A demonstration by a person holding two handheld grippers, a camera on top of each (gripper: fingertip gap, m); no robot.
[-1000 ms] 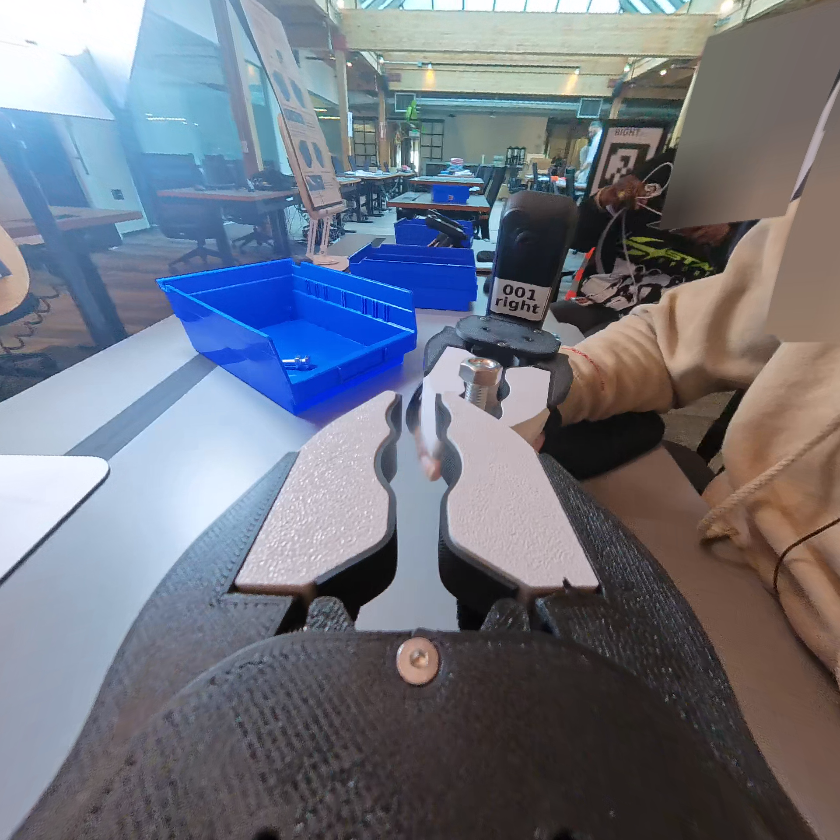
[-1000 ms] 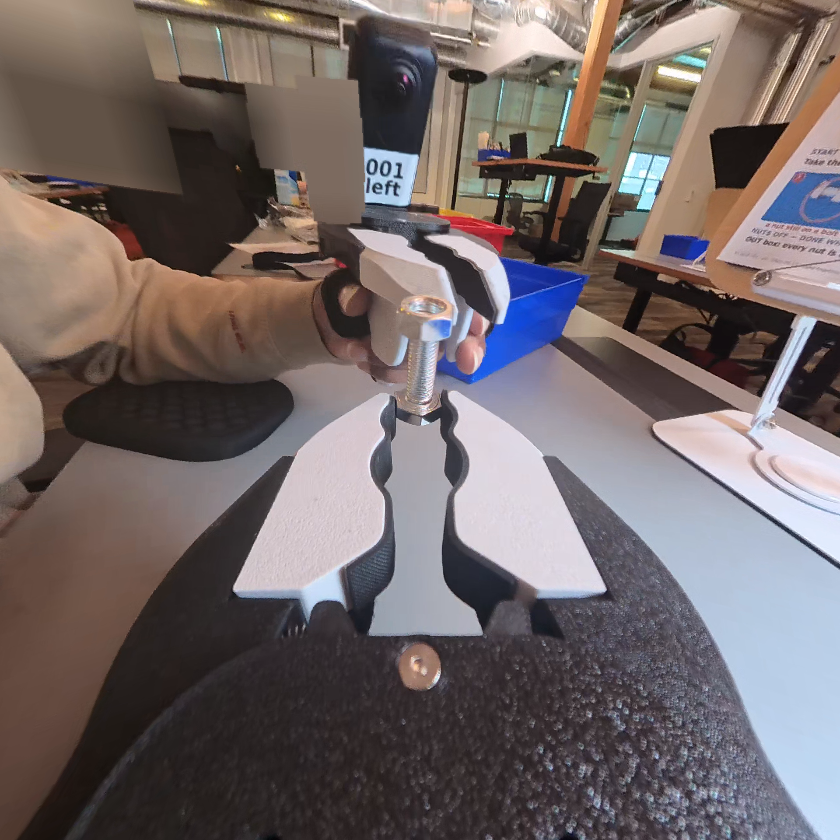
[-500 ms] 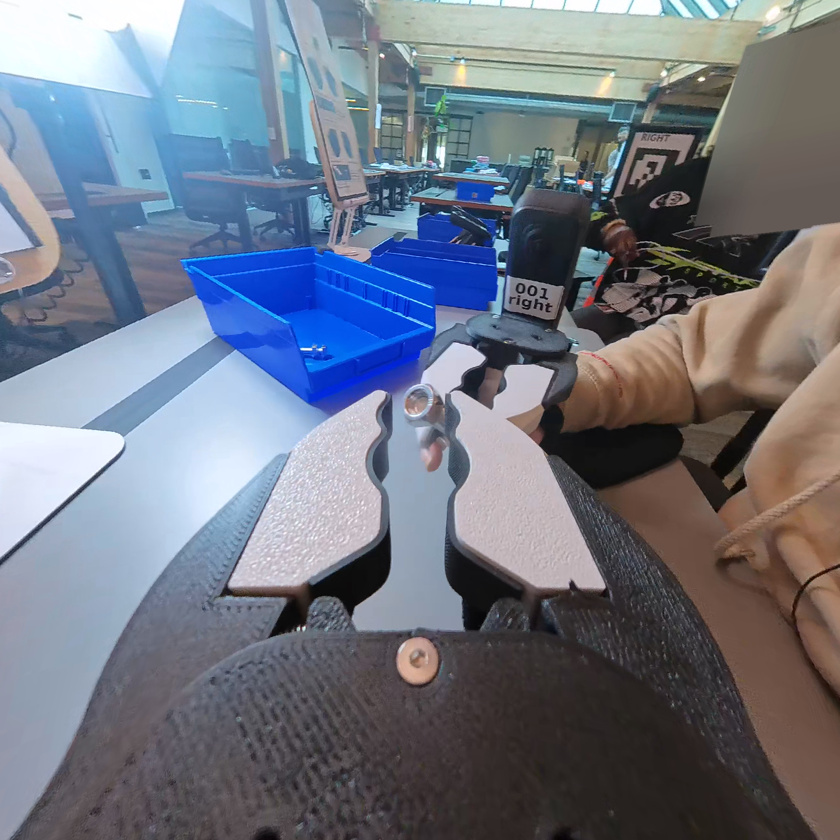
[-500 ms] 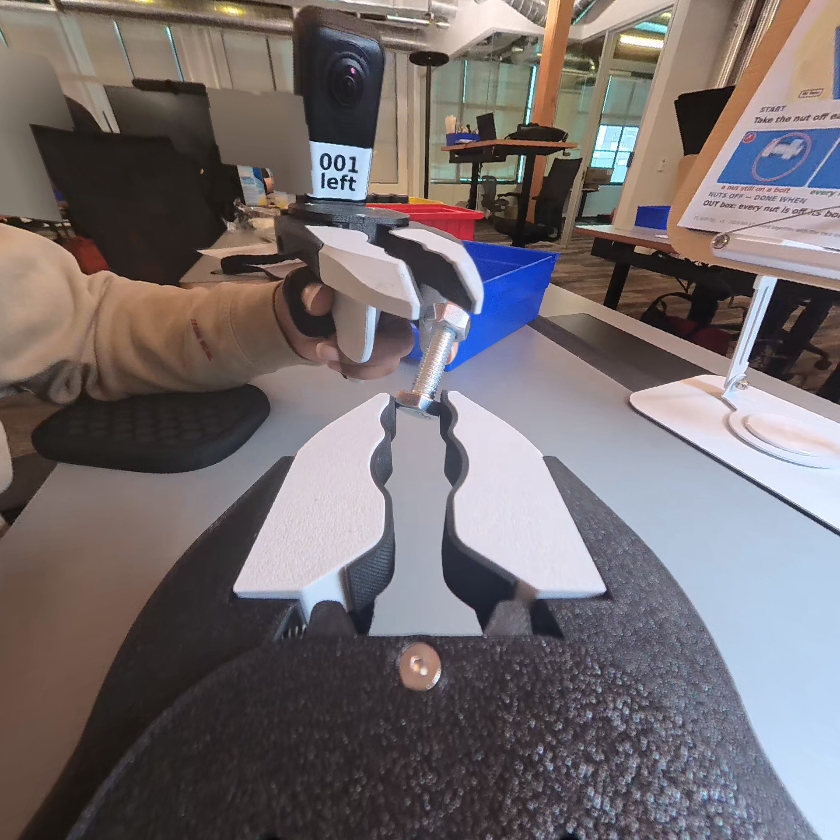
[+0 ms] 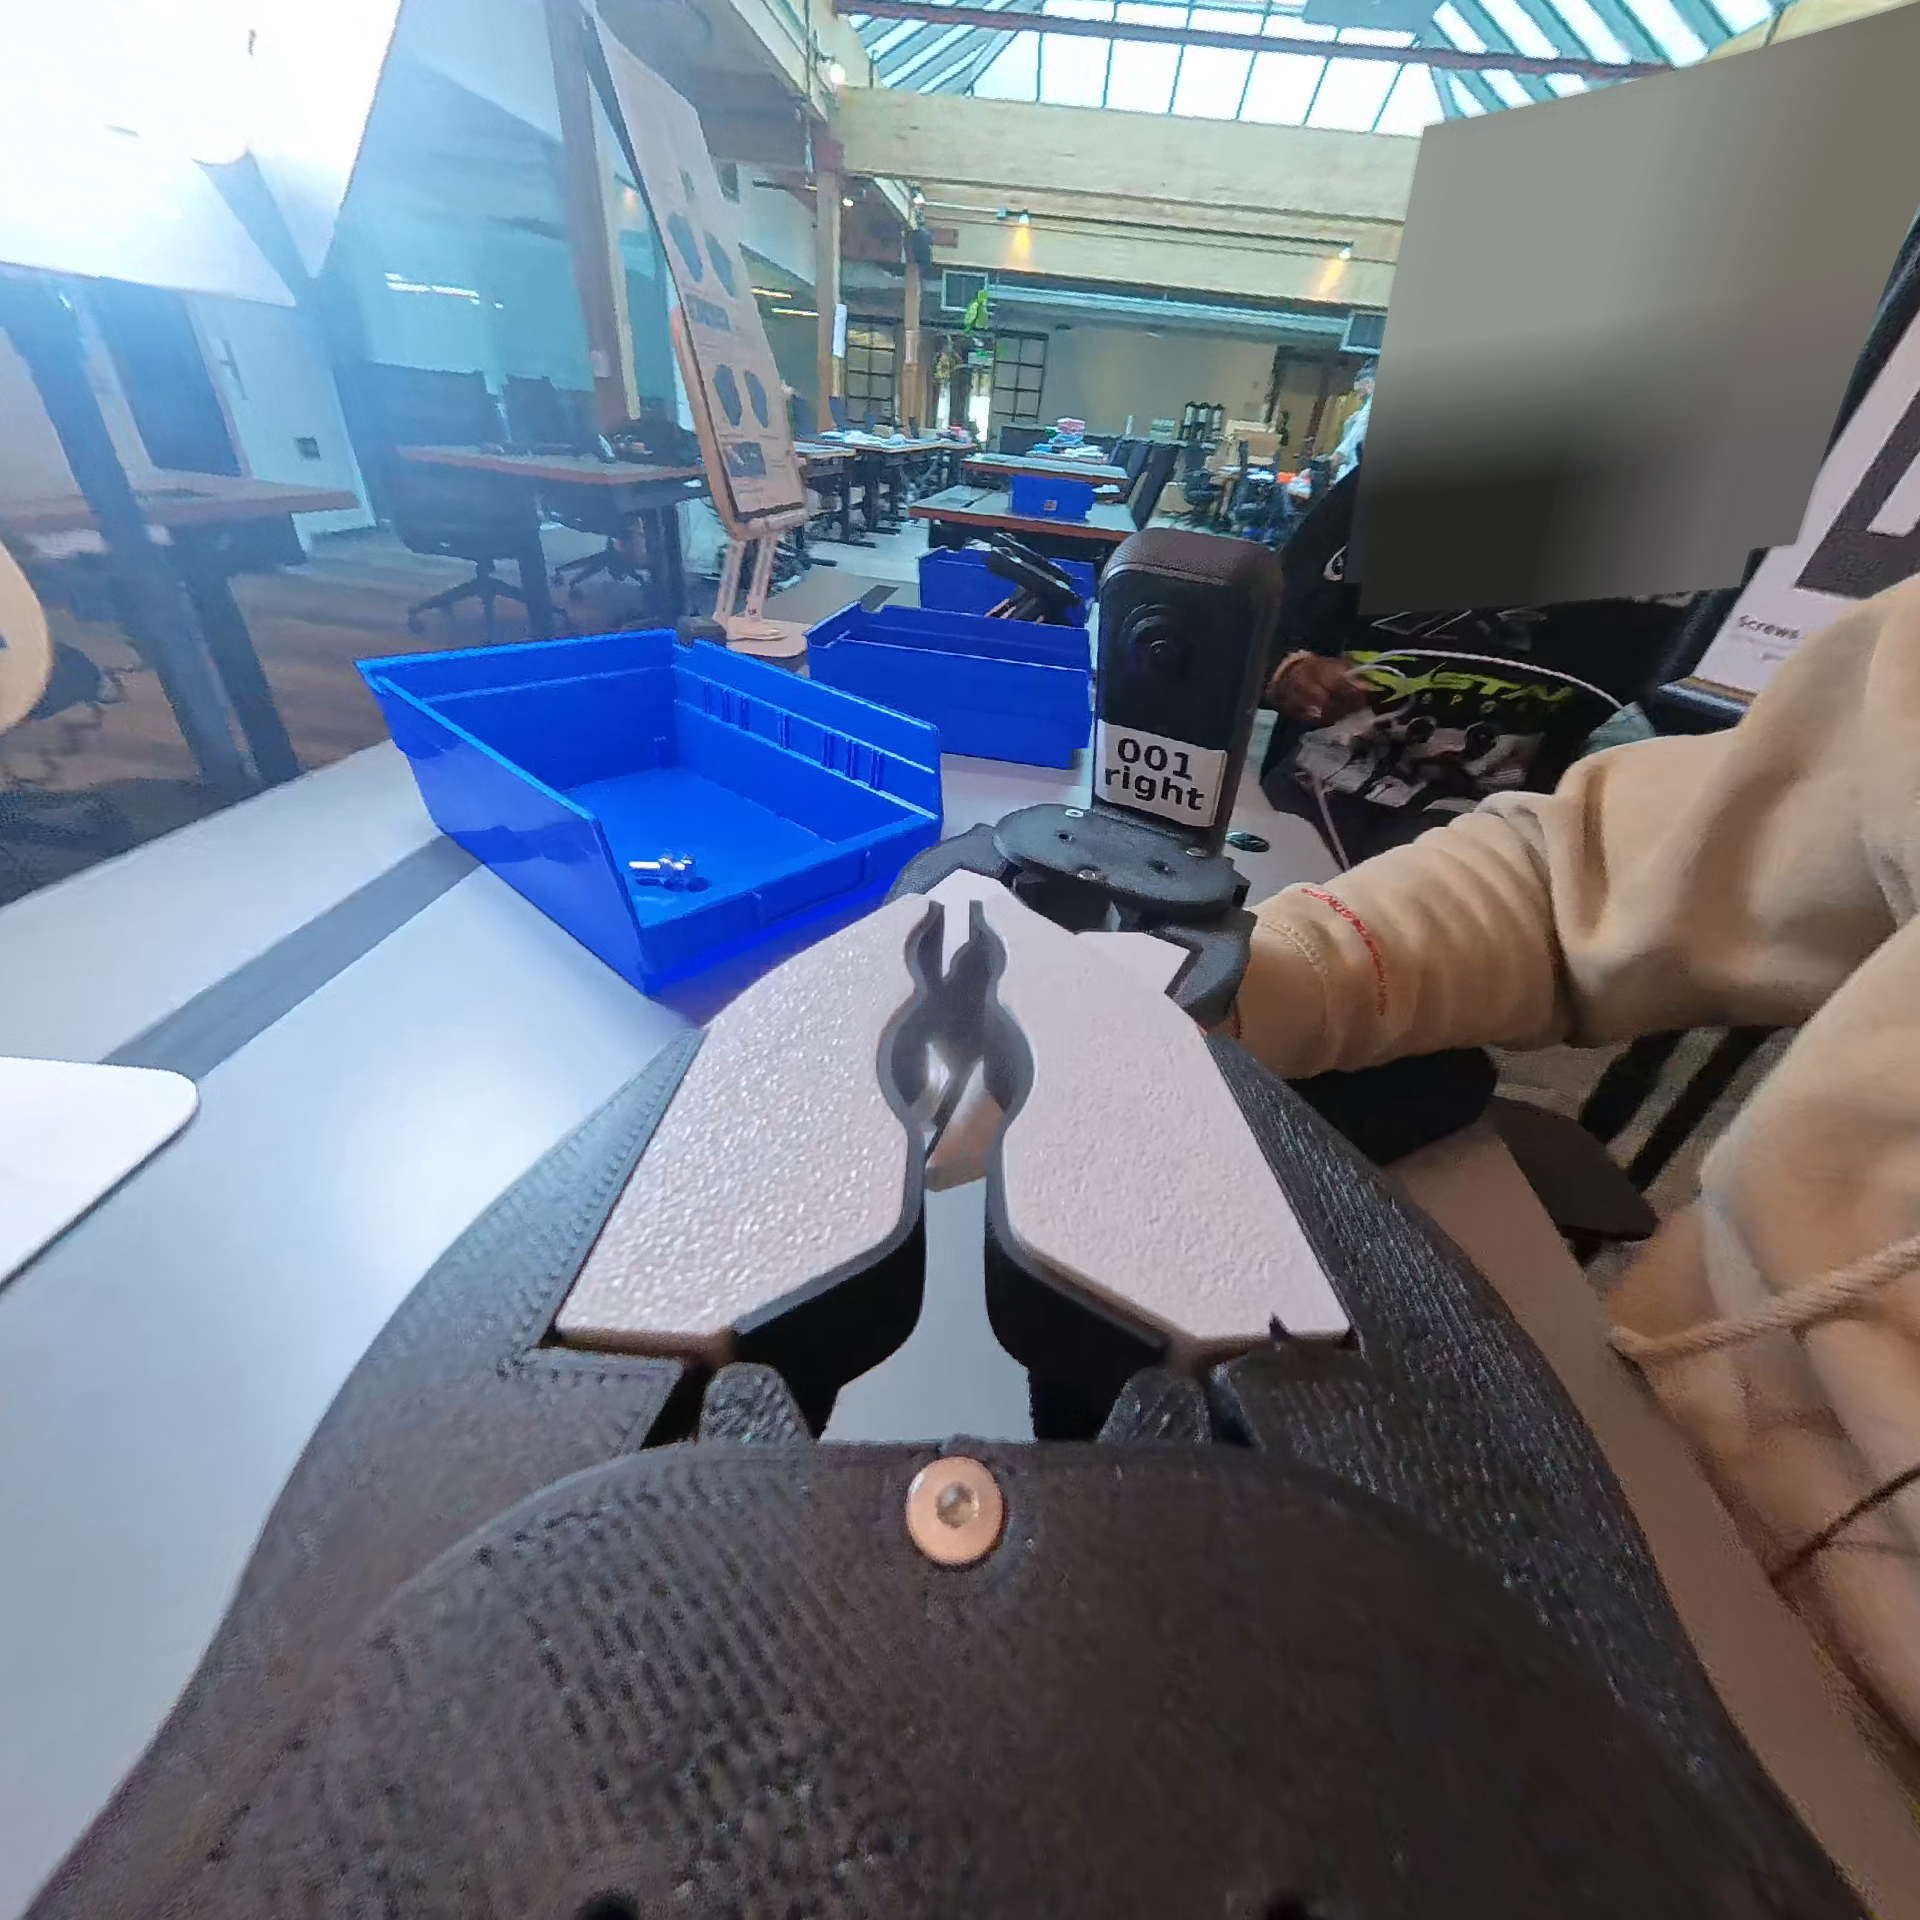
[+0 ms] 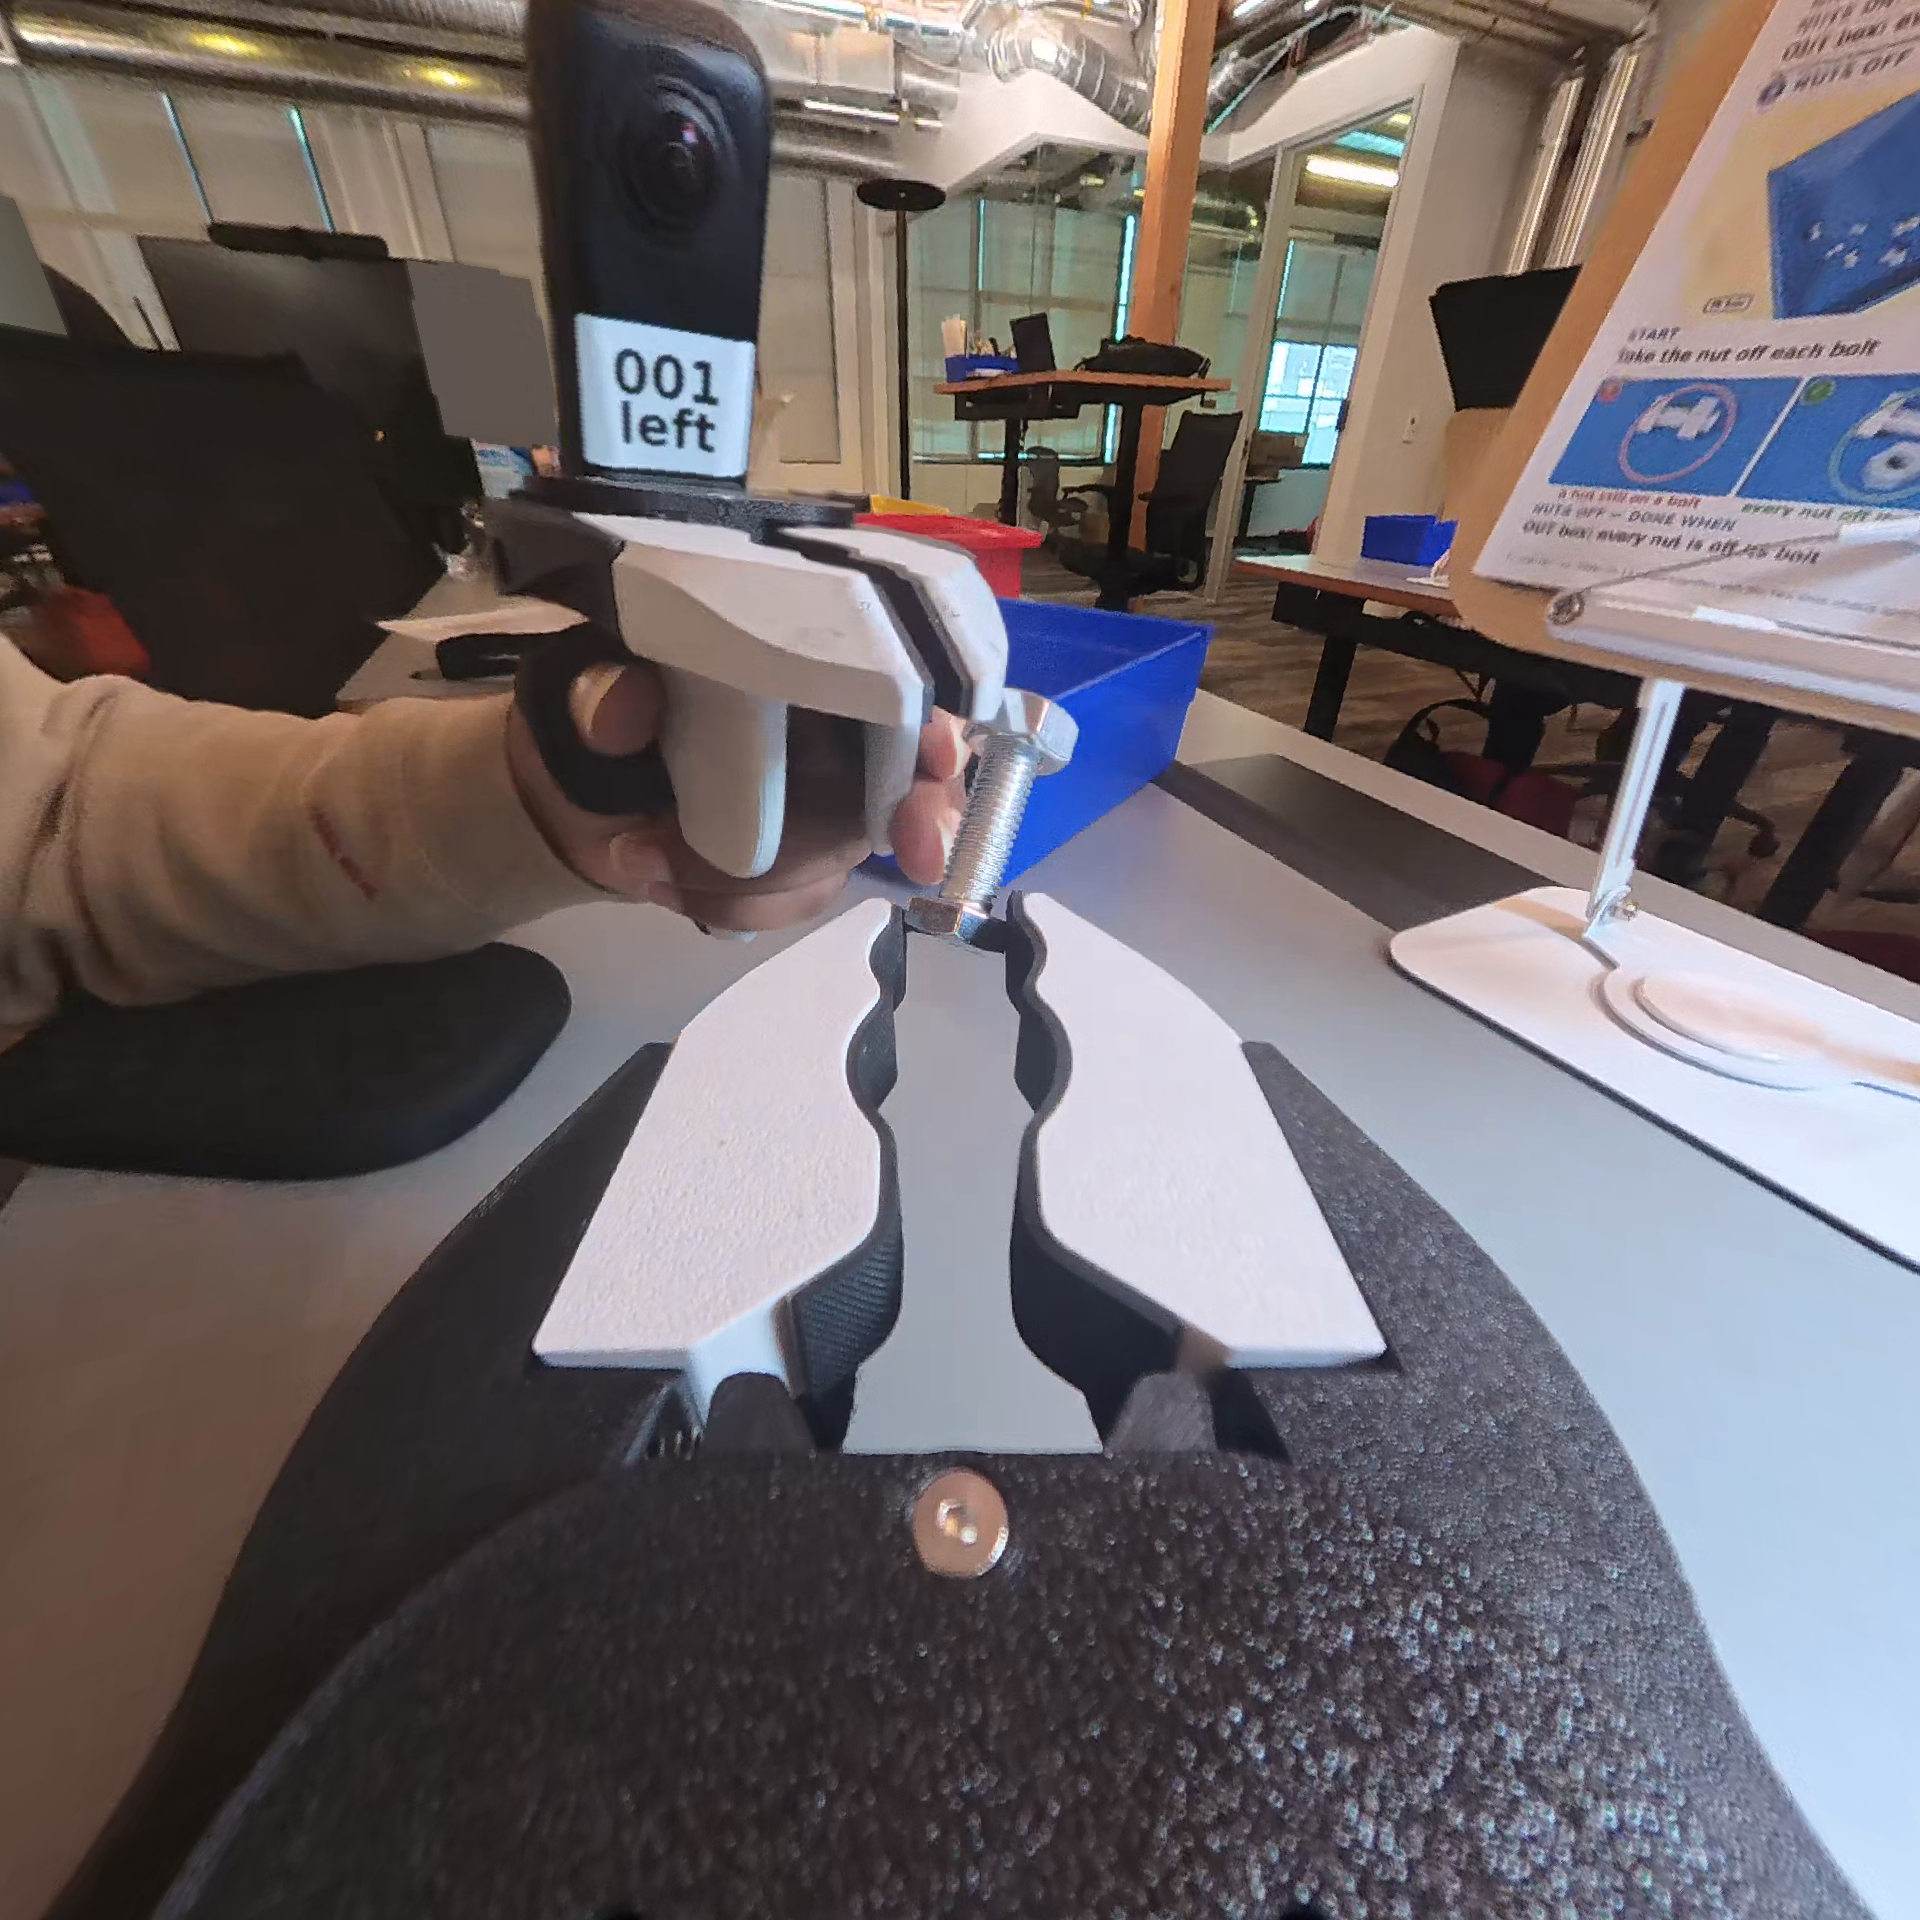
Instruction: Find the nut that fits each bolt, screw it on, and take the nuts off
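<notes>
Right wrist view: hex bolt (image 6: 989, 805) stands near-upright, slightly tilted, long axis from its head in the left gripper (image 6: 961, 691) down to the hex nut (image 6: 943, 921) threaded at its lower end. Right gripper (image 6: 951, 925) pinches that nut between its fingertips, jaws narrow; left gripper clamped on the bolt head directly above the nut. Blue bin (image 6: 1101, 675) sits behind the bolt. Likely step: spinning the nut about the bolt's axis.

— Any writing?
— A white printed label (image 6: 665, 393) on the camera (image 6: 655, 156) above the left tongs (image 6: 971, 701). A like label (image 5: 1155, 781) on the right tongs' (image 6: 956, 920) camera (image 5: 1184, 623).
— Elsewhere?
— A printed instruction sheet (image 6: 1714, 436) on a stand, on the bench (image 6: 1403, 1195).
</notes>
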